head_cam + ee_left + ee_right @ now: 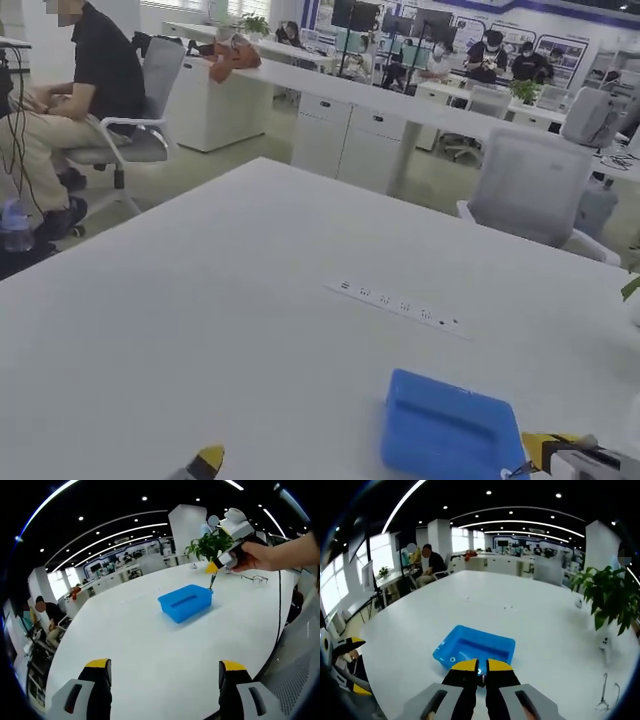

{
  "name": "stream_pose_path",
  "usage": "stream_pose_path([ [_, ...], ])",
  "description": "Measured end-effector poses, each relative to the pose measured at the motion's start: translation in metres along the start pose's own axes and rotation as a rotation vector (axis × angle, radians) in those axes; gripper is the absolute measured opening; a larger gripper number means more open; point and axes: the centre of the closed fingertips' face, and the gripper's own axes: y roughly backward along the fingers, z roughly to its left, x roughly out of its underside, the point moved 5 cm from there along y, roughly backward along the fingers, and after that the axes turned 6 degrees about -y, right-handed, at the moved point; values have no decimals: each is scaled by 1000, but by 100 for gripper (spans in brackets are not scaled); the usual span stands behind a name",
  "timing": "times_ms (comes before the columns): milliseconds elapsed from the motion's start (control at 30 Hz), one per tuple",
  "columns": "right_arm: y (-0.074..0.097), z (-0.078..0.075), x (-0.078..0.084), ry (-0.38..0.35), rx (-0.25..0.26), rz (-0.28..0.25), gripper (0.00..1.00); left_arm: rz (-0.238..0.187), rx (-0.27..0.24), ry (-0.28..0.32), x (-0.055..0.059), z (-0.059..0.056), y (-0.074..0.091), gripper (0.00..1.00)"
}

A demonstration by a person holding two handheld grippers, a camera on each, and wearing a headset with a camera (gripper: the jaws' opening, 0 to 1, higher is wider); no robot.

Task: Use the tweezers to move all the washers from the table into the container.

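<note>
Table (200,320), white: blue container (448,428) at 5 o'clock; socket strip (397,307) at 4 o'clock; glasses (255,579).

Shallow blue rectangular container (450,430), lying flat with its open side up. Thin dark tweezers (212,581) point steeply downward, tips just above the container's rim. One small ring-shaped washer (452,659) lies inside the container, near a corner.

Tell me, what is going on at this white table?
A person's hand holds the right hand-held gripper, shut on thin metal tweezers, tip at the shallow blue plastic container, where what looks like a small ring-shaped washer lies. The left hand-held gripper hangs open above the white table.
</note>
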Motion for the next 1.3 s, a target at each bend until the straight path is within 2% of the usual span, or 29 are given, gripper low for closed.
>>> stream_pose_path([
  [233,-24,-7,-5,20,16,5,1,9,4,-5,1,-1,-1,91],
  [600,-59,-18,13,26,26,99,1,36,21,-10,4,-3,-3,89],
  [967,-70,-23,28,39,38,148,2,47,13,-11,5,-2,-3,89],
  [1067,-71,-24,30,56,59,161,2,48,11,-8,6,-2,-3,89],
  [1300,-68,-22,33,34,44,166,2,46,8,-8,6,-1,-3,89],
])
